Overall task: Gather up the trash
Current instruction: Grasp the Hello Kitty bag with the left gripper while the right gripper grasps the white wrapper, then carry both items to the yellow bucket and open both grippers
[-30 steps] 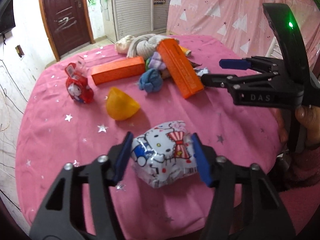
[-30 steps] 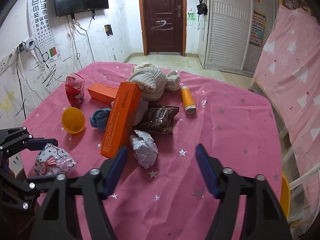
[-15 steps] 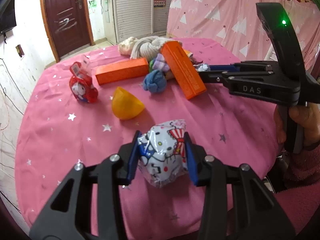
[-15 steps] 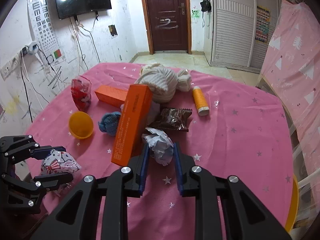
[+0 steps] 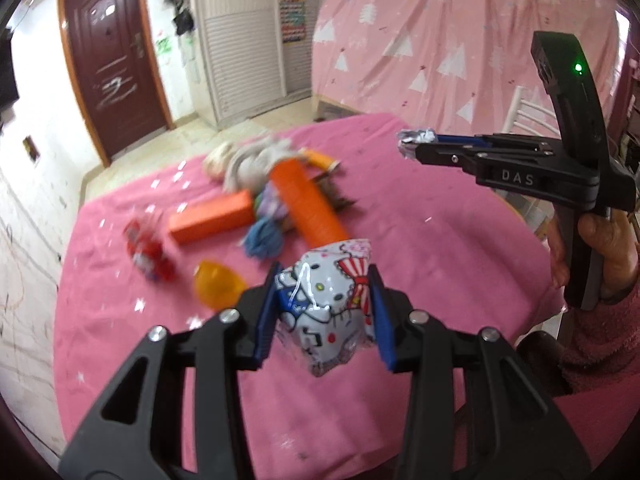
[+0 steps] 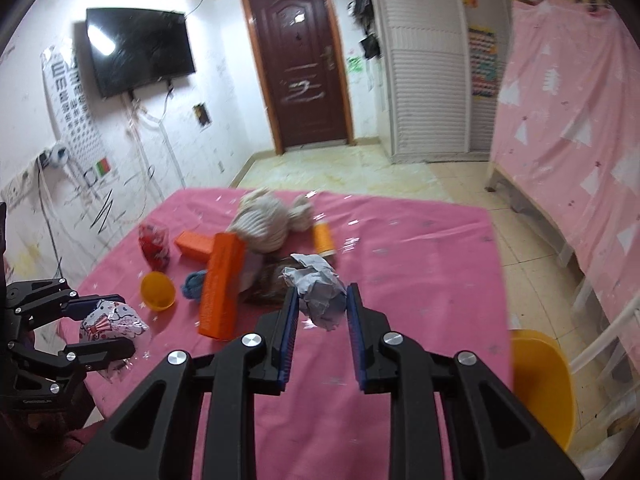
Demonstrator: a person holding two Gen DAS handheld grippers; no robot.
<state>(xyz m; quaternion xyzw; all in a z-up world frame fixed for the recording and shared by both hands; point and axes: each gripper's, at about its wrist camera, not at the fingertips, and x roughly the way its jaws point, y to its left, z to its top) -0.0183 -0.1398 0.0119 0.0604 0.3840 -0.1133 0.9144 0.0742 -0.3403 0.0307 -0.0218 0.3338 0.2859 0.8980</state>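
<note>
My left gripper (image 5: 324, 312) is shut on a shiny Hello Kitty snack bag (image 5: 328, 304) and holds it above the pink table (image 5: 440, 248). It also shows in the right wrist view (image 6: 110, 320), at the left. My right gripper (image 6: 320, 308) is shut on a crumpled white paper ball (image 6: 318, 294), lifted above the table. In the left wrist view the paper ball (image 5: 416, 142) sticks out of the right gripper's tips at upper right. A red snack bag (image 6: 154, 246) and a brown wrapper (image 6: 272, 286) lie on the table.
On the table lie two orange boxes (image 6: 222, 284) (image 6: 196, 244), an orange cup (image 6: 158, 290), a blue yarn ball (image 6: 194, 284), a cream knitted hat (image 6: 266, 222) and an orange bottle (image 6: 323, 238). A yellow bin (image 6: 540, 384) stands by the table's right edge.
Both grippers have closed on their items and lifted them off the table: the left with the Hello Kitty bag, the right with the paper ball.
</note>
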